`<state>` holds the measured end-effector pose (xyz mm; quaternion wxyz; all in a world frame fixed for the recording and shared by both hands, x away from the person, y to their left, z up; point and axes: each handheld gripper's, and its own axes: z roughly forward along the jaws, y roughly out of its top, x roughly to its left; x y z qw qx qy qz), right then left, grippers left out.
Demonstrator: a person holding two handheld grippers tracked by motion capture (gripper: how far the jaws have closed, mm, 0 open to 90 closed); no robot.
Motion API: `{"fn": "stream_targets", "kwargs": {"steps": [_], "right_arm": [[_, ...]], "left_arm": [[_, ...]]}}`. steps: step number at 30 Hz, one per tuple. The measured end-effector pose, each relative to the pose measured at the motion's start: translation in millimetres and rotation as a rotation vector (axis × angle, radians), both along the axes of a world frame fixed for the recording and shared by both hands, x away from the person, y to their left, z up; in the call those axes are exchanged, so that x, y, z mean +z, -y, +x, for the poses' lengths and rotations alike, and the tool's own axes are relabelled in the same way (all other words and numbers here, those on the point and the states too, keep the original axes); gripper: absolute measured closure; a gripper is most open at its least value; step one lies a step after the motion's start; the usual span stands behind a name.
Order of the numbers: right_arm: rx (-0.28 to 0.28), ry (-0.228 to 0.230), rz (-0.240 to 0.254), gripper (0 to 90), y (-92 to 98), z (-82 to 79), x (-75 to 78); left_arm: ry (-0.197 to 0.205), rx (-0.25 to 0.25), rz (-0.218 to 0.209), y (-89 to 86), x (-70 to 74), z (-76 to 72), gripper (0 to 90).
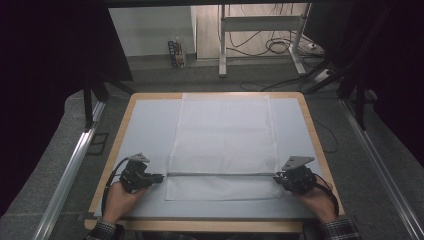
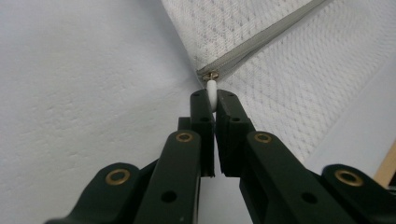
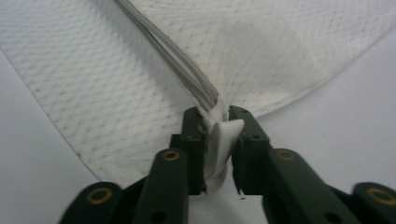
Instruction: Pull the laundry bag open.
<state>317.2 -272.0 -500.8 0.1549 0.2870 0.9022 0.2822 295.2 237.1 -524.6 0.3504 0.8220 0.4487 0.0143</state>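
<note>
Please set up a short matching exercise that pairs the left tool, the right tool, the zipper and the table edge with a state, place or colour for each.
Things:
1. left tool
2. right tool
3. zipper
4. table edge

Descriptions:
A. bare light wood
B. a grey line across the white mesh bag
C. pinching the small white zipper pull
D. holding the bag's fabric where the zipper ends

Pairs: 1-C, 2-D, 3-B, 4-A
</note>
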Motion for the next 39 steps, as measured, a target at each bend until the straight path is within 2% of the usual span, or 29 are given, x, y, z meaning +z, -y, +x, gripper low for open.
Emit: {"fn": "stream_targets", "kwargs": {"steps": [4, 7, 12, 15, 17, 19, 24, 26, 30, 34, 39], "right_arm": [[-0.019, -0.019, 0.002, 58.0, 4.1, -0.3, -1.3], [-0.026, -0.021, 0.004, 51.1, 7.6, -1.2, -1.4], [-0.047, -0.036, 0.01, 46.7, 15.1, -5.7, -1.7], [-0.062, -0.033, -0.008, 45.6, 20.3, -8.2, -1.8], [-0.072, -0.04, 0.028, 44.9, 25.4, -8.3, -1.2], [-0.077, -0.037, 0.038, 43.0, 25.8, -7.9, -0.7], [-0.072, -0.018, 0.04, 34.8, 18.9, -6.3, -1.1], [-0.075, -0.012, 0.05, 31.6, 17.4, -5.7, -0.7], [-0.078, 0.002, 0.069, 25.9, 16.6, -5.1, 1.0], [-0.073, 0.014, 0.079, 21.7, 15.7, -4.9, 2.0], [-0.064, 0.025, 0.093, 18.2, 15.2, -6.2, 4.1]], "left_arm": [[0.006, 0.007, 0.007, -0.2, 0.1, -0.3, 86.7], [0.006, 0.01, 0.009, -1.3, -0.1, -0.4, 86.7], [0.005, 0.01, 0.013, -1.1, -0.3, -1.2, 86.5], [0.007, 0.007, 0.02, -1.1, -0.3, -1.5, 86.5], [0.015, 0.008, 0.023, -0.2, 0.0, -1.8, 85.9], [0.03, 0.011, 0.027, 0.7, 0.3, -2.0, 85.2], [0.081, 0.023, 0.015, 2.9, 2.1, -3.4, 66.5], [0.123, 0.027, 0.025, 4.6, 3.0, -4.6, 55.5], [0.17, 0.03, 0.043, 7.9, 3.2, -6.0, 37.2], [0.197, 0.039, 0.066, 9.6, 3.2, -7.7, 27.0], [0.225, 0.049, 0.06, 8.9, 6.2, -13.1, 18.5]]}}
